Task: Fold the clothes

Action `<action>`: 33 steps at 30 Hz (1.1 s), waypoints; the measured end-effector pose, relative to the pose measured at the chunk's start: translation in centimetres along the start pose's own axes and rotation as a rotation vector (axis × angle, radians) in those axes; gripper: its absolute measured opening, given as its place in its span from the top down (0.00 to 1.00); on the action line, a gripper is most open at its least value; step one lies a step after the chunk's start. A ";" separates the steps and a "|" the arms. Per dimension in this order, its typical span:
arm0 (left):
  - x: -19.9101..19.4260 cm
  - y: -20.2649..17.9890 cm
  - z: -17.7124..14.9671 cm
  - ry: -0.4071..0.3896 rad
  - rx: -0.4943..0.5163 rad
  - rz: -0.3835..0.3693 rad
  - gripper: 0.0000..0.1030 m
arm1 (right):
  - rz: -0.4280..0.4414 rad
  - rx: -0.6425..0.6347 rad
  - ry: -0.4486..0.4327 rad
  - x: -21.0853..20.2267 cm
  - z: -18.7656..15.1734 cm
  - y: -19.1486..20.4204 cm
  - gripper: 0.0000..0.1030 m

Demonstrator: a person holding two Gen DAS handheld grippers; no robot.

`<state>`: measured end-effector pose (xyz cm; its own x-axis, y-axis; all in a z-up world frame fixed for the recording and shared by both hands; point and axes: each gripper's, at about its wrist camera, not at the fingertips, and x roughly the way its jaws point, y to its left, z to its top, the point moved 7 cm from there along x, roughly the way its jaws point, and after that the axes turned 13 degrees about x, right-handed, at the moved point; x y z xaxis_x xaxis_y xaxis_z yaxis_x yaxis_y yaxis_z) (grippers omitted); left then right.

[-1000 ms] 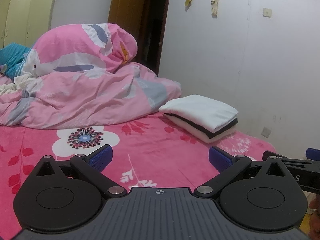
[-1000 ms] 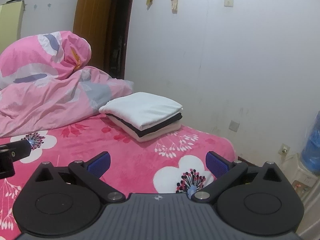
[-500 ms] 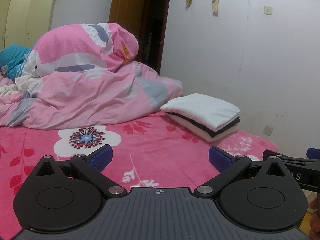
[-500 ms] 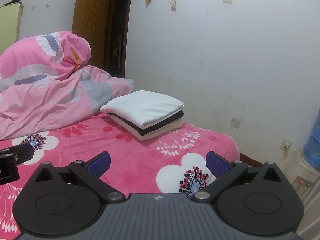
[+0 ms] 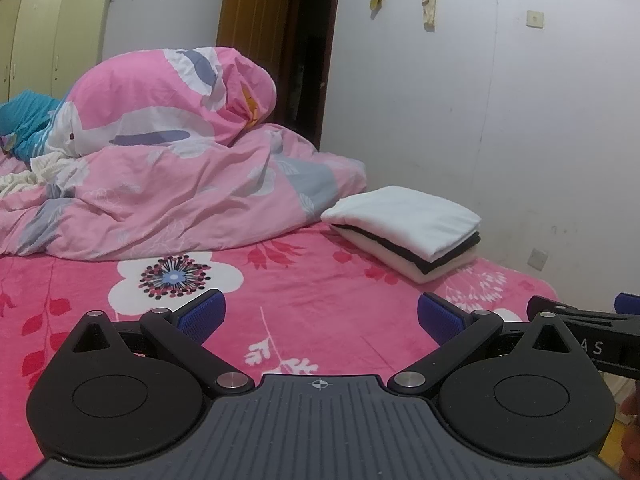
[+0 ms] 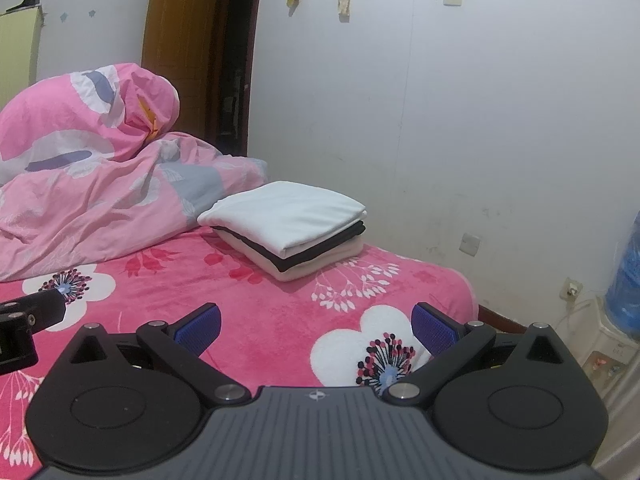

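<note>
Right now both tools hover over the pink floral bedspread (image 5: 320, 312): left gripper (image 5: 319, 317) spread wide, nothing between its pads, right gripper (image 6: 316, 327) likewise gaping and empty. Farther back, the folded clothes stack (image 6: 288, 232) sits near the bed's right edge, beside the crumpled pink duvet (image 5: 160, 184).

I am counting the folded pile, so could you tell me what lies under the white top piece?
Under the white piece: a black layer, then a cream one. Only their edges show.
</note>
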<state>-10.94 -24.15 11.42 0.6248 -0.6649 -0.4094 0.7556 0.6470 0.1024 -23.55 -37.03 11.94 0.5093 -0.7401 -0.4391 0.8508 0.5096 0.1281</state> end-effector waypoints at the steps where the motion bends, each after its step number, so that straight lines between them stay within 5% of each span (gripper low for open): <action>1: 0.0 0.0 0.0 0.000 0.001 0.000 0.00 | 0.000 0.003 -0.001 0.0 0.0 -0.1 0.00; 33: 0.2 -0.5 -0.2 0.008 0.010 -0.005 0.00 | -0.010 0.014 0.005 -0.1 -0.2 -0.5 0.00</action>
<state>-11.20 -24.56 11.10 0.6198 -0.6648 -0.4169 0.7603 0.6402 0.1094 -24.07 -37.10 11.75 0.5003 -0.7430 -0.4445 0.8576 0.4960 0.1362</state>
